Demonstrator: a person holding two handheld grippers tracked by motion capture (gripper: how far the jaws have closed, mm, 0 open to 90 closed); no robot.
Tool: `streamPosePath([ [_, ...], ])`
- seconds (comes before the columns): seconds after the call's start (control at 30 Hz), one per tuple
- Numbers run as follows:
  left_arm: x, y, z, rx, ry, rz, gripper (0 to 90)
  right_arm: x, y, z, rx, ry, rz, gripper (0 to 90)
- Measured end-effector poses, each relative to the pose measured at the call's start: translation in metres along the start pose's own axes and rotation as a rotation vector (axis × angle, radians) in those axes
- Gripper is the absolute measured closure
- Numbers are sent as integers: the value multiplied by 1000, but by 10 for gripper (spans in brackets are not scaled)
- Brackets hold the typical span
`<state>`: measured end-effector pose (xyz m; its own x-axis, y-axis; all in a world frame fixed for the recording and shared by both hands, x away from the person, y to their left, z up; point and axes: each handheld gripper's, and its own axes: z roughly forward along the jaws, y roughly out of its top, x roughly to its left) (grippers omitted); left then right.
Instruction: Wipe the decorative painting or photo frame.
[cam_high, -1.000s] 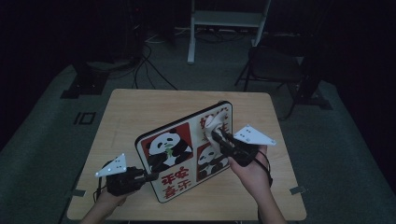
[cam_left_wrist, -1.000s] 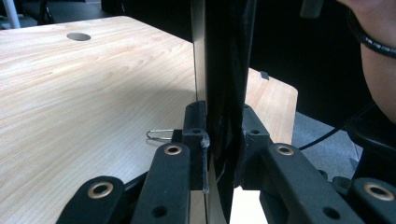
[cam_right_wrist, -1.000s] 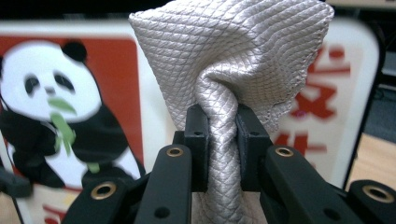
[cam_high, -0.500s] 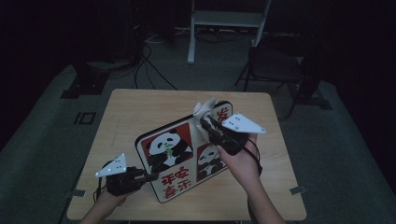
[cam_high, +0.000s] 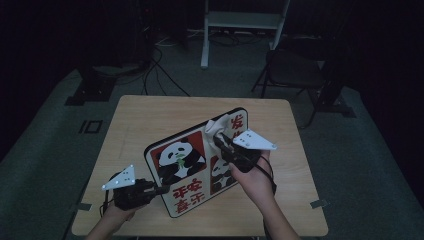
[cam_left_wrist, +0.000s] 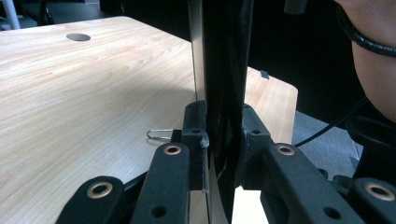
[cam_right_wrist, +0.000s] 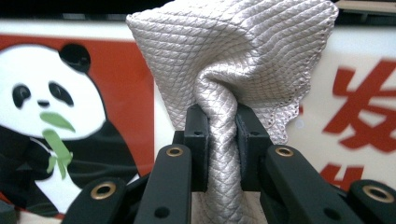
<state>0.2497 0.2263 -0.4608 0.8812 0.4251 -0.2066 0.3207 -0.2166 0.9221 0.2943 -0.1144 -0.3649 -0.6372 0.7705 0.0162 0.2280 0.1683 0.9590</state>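
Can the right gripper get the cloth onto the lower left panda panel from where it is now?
Probably yes. The right gripper pinches the cloth at the board's upper right; nothing lies between it and that panel, and the left gripper clamps only the board's lower left edge.

cloth covering part of the panda board, board's top edge cropped, red characters perhaps blurred

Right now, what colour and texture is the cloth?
Pale silvery grey cloth with a diamond weave, clearest in the right gripper view.
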Motion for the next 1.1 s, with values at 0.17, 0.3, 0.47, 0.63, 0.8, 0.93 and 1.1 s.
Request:
streamPosePath([
  [0.17,-1,0,0,5,6,6,780,0,-12,0,23,1,7,778],
  [0.3,-1,0,0,5,6,3,780,-1,-19,1,40,1,11,778],
  [0.47,-1,0,0,5,5,2,780,0,-30,1,59,-4,11,778],
  [0.63,-1,0,0,4,4,0,779,1,-45,1,91,-5,19,778],
  [0.8,-1,0,0,3,5,0,779,2,-56,1,108,-9,25,778],
  [0.93,-1,0,0,2,4,-1,779,3,-66,1,125,-6,36,778],
  [1.1,-1,0,0,1,2,-2,779,4,-81,2,165,-3,46,778],
])
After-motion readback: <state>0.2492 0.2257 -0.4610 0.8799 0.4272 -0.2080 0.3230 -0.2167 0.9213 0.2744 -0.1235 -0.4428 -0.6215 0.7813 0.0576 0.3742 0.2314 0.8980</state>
